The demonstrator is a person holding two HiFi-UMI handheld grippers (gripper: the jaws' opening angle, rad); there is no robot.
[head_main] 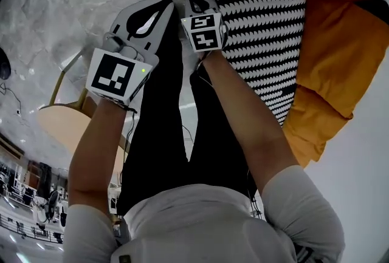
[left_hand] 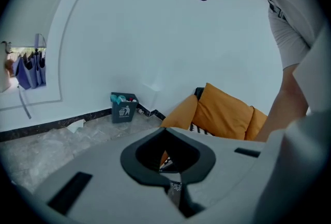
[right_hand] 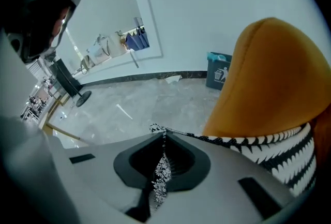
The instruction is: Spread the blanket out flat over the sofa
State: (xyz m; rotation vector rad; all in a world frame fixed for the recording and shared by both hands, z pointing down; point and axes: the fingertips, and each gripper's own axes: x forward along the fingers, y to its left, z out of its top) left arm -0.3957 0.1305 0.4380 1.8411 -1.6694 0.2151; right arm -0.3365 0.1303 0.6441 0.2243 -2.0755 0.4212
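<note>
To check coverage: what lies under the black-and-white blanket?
The orange sofa shows around the blanket; its seat beneath is covered and cannot be seen.

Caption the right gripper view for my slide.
Right hand-held gripper pinches the black-and-white blanket by its edge, beside the orange sofa, above the marble floor.

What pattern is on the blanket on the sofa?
The blanket has black-and-white jagged rows; the head view shows it best.
</note>
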